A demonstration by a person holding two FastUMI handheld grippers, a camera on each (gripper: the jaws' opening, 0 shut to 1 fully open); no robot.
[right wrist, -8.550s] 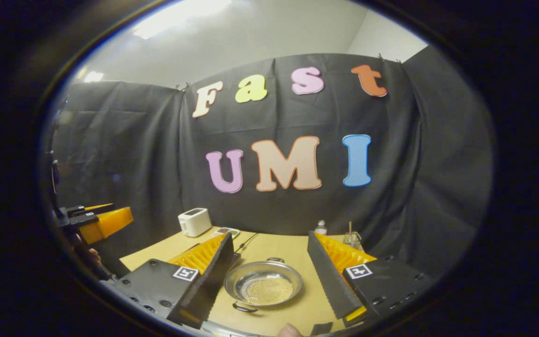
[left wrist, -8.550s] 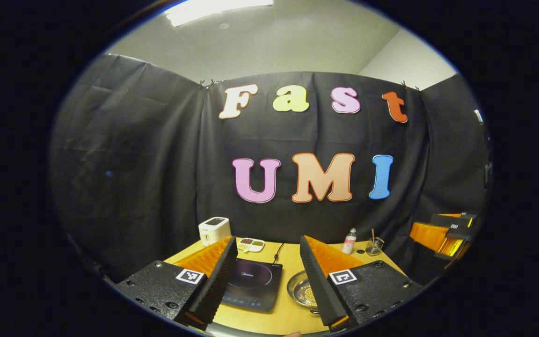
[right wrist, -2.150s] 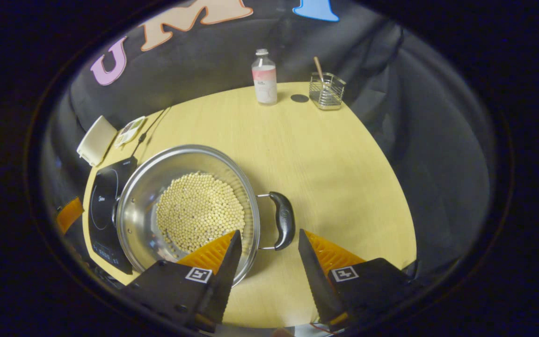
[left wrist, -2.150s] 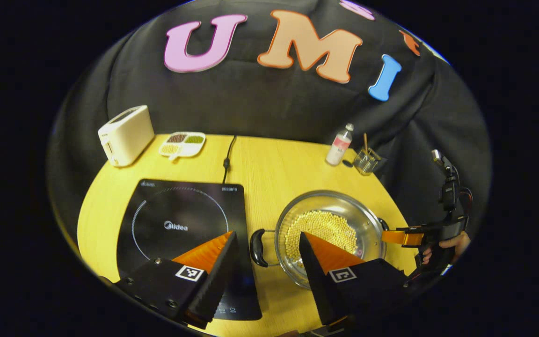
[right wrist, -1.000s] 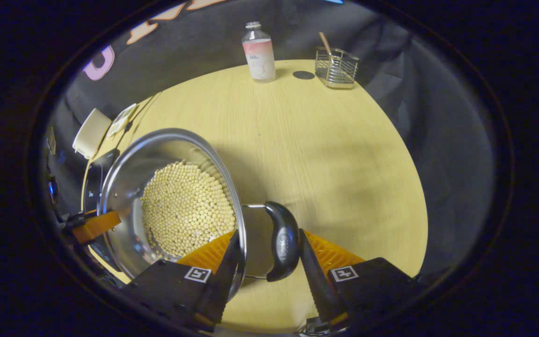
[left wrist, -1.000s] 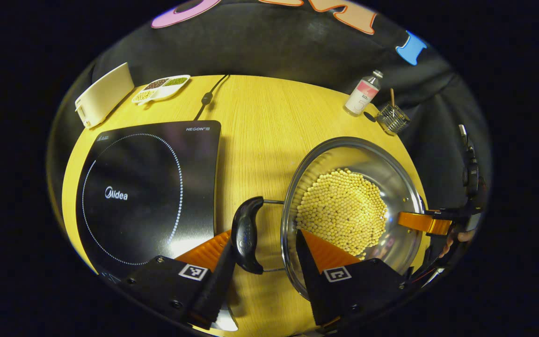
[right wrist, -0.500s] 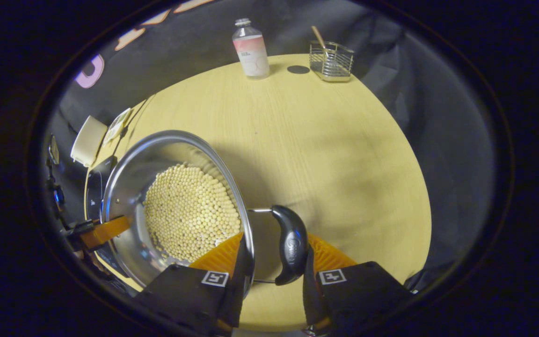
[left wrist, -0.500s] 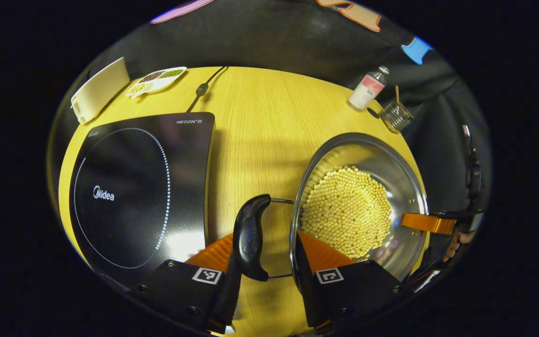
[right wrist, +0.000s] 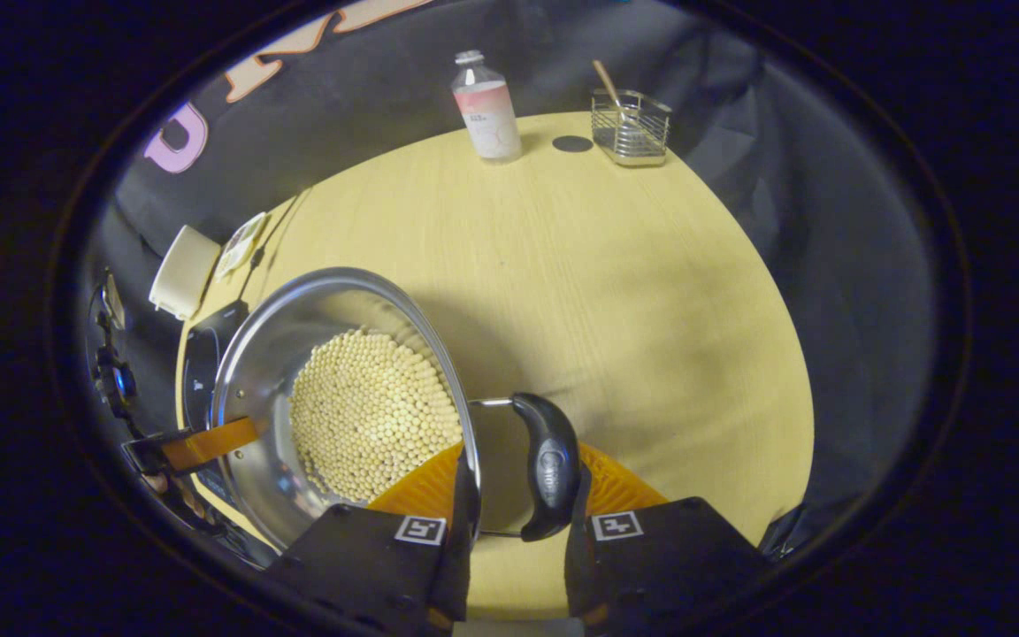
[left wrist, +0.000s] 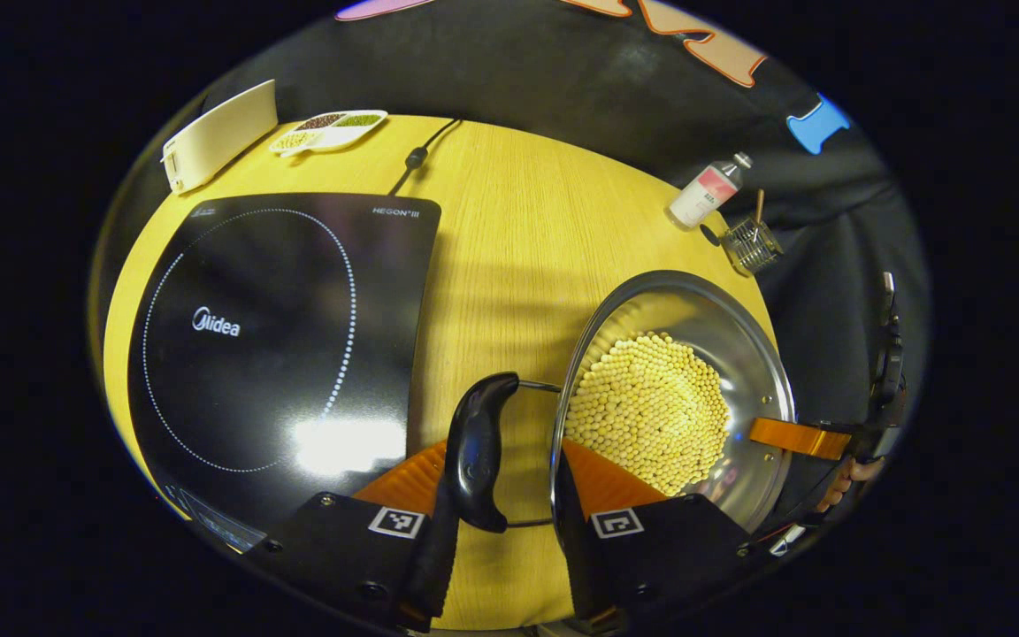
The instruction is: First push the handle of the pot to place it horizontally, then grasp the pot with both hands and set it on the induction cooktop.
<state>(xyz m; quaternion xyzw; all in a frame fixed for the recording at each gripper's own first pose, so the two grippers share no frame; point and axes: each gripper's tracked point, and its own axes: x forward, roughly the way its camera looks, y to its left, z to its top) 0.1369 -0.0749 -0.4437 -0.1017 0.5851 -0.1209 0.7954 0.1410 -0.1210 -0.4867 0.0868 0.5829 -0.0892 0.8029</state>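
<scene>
Both grippers (left wrist: 499,495) (right wrist: 514,504) clamp the pot (left wrist: 744,354) by its handles (full of beans (left wrist: 651,411)); uneven lifting could spill them.

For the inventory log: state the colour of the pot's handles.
Black handles on a silver pot; right gripper view shows it best.

Silver pot (left wrist: 744,354) with black handles (left wrist: 477,451) holds pale yellow beads (left wrist: 651,407); black cooktop (left wrist: 279,336) bears a white dotted ring; yellow wood-grain counter (left wrist: 509,230).
</scene>
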